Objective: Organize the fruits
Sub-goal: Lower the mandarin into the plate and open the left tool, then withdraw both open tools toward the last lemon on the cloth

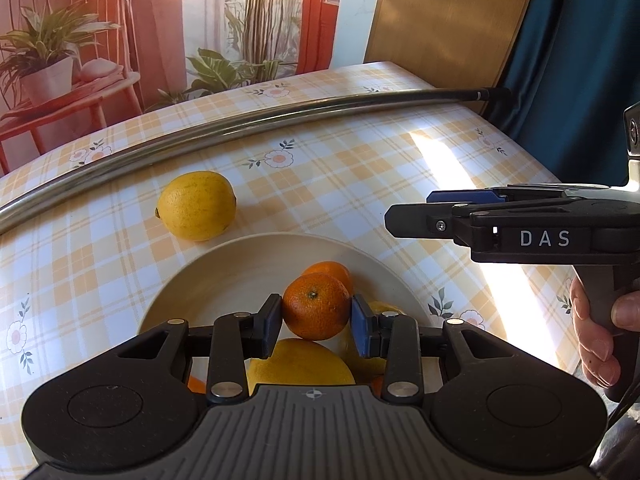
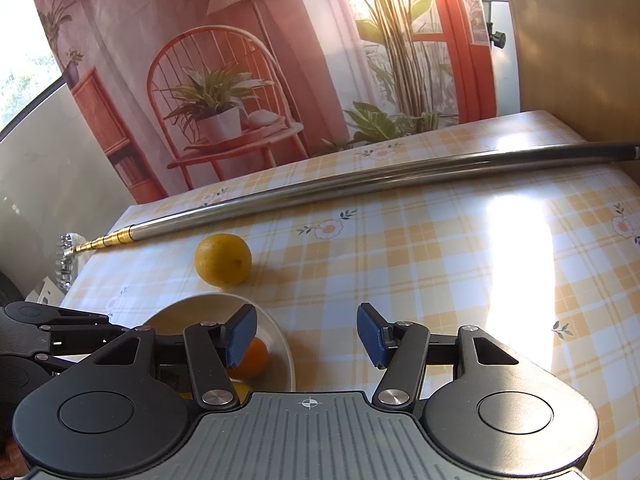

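Left gripper (image 1: 316, 318) clamps a small orange (image 1: 316, 306) between its blue pads (image 1: 361, 330), holding it just over the plate (image 1: 224, 276). Under and beside that orange, on the plate, lie a second orange (image 1: 330, 270) and a large yellow fruit (image 1: 300, 362). Right gripper (image 2: 306, 334) stands wide and empty over the cloth (image 2: 440, 264) just right of the plate, gripped by a hand (image 1: 596, 336). Beyond the plate, a lemon (image 1: 196, 205) rests alone on the cloth. Farther back, a metal rod (image 1: 240, 124) lies across the table.
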`<state>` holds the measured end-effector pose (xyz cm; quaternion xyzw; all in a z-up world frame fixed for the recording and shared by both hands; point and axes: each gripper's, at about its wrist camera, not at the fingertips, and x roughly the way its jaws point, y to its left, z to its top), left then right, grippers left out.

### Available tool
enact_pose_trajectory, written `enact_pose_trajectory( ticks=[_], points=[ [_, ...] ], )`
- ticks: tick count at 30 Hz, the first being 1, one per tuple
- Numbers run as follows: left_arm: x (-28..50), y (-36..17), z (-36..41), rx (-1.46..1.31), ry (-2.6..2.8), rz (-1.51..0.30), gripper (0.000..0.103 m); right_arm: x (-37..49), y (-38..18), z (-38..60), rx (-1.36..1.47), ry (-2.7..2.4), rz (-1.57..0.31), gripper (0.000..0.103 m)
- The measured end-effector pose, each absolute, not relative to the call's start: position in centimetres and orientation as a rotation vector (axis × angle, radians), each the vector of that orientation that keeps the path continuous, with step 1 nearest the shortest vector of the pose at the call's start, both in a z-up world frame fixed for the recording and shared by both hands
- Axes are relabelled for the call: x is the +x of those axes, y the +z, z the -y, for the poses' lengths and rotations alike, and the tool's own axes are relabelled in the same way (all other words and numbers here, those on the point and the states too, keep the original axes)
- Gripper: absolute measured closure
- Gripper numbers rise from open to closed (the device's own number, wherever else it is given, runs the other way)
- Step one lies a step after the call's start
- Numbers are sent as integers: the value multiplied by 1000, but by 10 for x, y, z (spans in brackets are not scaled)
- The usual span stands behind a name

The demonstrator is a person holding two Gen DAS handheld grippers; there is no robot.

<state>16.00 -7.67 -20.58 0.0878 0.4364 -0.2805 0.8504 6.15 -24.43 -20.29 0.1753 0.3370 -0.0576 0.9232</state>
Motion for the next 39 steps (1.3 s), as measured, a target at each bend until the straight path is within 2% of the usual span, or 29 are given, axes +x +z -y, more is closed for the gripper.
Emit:
enact_pose_trajectory(
  ticks=[8,18,23,31,39],
  points=[
    [156,-203,73,192,-587,-924,64,61,-204,242,363,-114,-697,50],
    [147,-198,61,172,-557,-899,53,62,-205,241,365,-112,-700,50],
    [145,-193,48,130,-499,-881,52,61,-206,239,362,-110,-703,50],
    [142,-177,9,17,-342,-822,43,61,-206,237,350,-113,-709,50],
    [144,-166,-19,-19,-173,-801,28,65,-204,228,312,-108,-720,49]
  ],
)
